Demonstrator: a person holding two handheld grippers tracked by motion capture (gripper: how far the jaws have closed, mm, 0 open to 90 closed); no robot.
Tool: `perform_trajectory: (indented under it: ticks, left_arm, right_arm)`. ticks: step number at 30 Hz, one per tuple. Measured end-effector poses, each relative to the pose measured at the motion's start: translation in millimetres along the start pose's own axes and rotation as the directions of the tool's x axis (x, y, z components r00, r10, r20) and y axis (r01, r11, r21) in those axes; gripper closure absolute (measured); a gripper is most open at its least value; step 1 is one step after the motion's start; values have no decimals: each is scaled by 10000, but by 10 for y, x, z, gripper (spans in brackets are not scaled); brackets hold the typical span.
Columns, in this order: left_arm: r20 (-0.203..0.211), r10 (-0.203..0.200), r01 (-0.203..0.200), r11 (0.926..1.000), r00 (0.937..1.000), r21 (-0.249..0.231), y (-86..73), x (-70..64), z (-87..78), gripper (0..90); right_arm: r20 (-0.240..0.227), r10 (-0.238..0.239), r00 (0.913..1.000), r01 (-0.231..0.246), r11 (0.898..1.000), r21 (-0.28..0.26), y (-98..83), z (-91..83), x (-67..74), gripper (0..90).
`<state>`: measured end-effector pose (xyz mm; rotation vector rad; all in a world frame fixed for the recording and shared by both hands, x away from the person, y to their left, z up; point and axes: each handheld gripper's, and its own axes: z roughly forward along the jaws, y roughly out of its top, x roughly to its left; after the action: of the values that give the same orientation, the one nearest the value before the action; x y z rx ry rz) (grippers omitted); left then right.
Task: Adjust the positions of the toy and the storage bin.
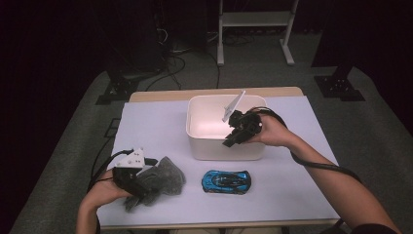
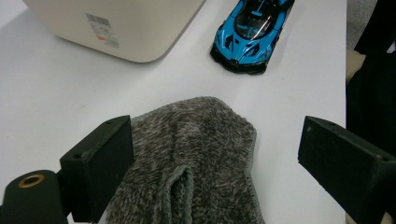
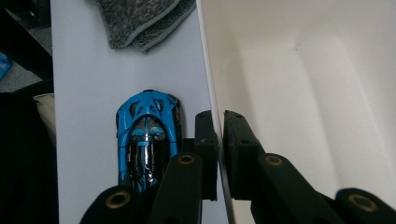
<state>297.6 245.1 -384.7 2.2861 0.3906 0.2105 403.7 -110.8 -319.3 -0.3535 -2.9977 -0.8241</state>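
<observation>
A: Well, in the high view the right tool (image 1: 233, 137) hangs over the white bin's (image 1: 195, 141) near rim, the left tool (image 1: 139, 187) on the grey cloth (image 1: 168, 175) at eight o'clock.

B: In the left gripper view its jaws stand spread around the cloth (image 2: 196, 158), the blue car (image 2: 250, 35) at one o'clock.

A: In the right gripper view the right tool (image 3: 219, 121) looks pressed together straddling the bin wall (image 3: 210, 93). Pulling could tip the bin onto the car (image 3: 147, 140).
</observation>
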Motion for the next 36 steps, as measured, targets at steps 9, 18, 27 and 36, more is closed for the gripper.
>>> perform_trajectory:
  ticks: [9, 18, 27, 36]
  left_arm:
    - [33, 1, 0, 9999, 10000, -145, 8, -8, -18, 96]
    - [6, 16, -16, 10000, 10000, -14, -6, 1, -4, 96]
    - [32, 21, -22, 9999, 10000, 100, -5, -2, 26, 96]
    - [37, -42, 42, 10000, 10000, 87, -7, -6, 36, 95]
  right_arm:
    - [0, 58, 10000, -58, 9999, -83, -38, -5, 91, 835]
    - [71, 39, 10000, -37, 9996, -270, -57, -2, 117, 819]
    - [-104, -95, 9999, 85, 9951, -987, -73, -130, 200, 498]
    - [-87, -265, 9996, 246, 9853, -1689, -114, -288, 319, 415]
